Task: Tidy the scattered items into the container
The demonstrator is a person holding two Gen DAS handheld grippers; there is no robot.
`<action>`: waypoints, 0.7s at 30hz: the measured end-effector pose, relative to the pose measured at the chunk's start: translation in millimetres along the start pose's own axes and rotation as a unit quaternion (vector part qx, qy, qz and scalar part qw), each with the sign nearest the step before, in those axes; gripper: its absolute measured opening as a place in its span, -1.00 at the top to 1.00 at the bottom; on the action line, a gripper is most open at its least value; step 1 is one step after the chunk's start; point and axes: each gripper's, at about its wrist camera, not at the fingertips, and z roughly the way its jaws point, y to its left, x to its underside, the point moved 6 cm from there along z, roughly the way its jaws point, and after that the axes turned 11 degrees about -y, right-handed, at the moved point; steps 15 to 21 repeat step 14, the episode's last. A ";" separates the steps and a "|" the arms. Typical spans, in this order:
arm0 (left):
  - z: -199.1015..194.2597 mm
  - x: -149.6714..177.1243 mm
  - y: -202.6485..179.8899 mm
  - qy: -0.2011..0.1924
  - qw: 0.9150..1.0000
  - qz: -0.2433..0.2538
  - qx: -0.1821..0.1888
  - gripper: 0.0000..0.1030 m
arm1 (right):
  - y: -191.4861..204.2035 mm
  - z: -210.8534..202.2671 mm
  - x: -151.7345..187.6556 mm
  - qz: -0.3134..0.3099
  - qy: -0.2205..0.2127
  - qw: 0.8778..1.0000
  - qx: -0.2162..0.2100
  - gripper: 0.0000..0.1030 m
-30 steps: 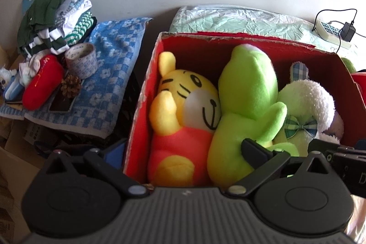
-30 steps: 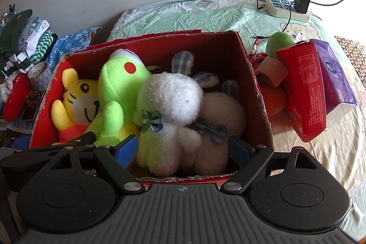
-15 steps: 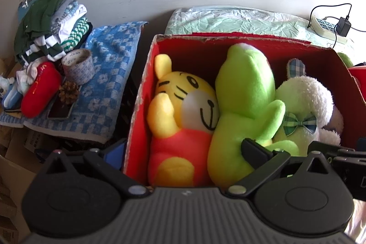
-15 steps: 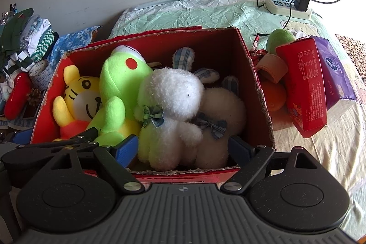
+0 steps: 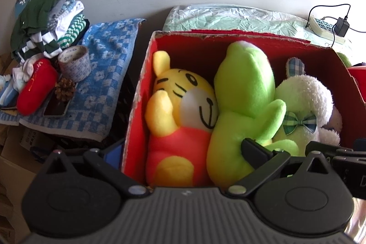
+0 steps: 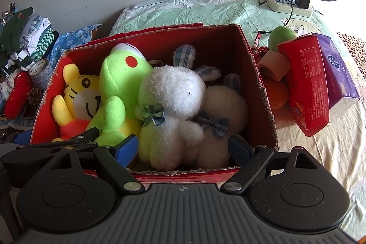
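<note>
Left wrist view: left gripper [image 5: 183,150] spread wide w/ nothing held, above a red cardboard box [image 5: 137,93] packed w/ a smooth yellow tiger plush [image 5: 180,111] and green frog plush [image 5: 242,93].

Right wrist view: right gripper [image 6: 183,146] likewise wide apart, empty, over a fluffy white rabbit plush [image 6: 171,106] and its beige twin [image 6: 226,111], same box.

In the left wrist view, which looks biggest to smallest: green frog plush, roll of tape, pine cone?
1. Green frog plush, though it is nearer the camera.
2. Roll of tape.
3. Pine cone.
</note>
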 end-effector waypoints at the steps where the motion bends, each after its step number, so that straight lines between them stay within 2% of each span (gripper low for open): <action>1: 0.1 0.0 -0.1 0.000 1.000 0.001 0.000 -0.98 | 0.0 -0.1 0.2 0.000 0.000 1.000 0.000 -0.70; 21: 0.8 0.1 -0.5 0.001 1.000 0.005 -0.004 -0.98 | -0.4 0.1 1.9 0.001 0.002 1.000 0.001 -0.71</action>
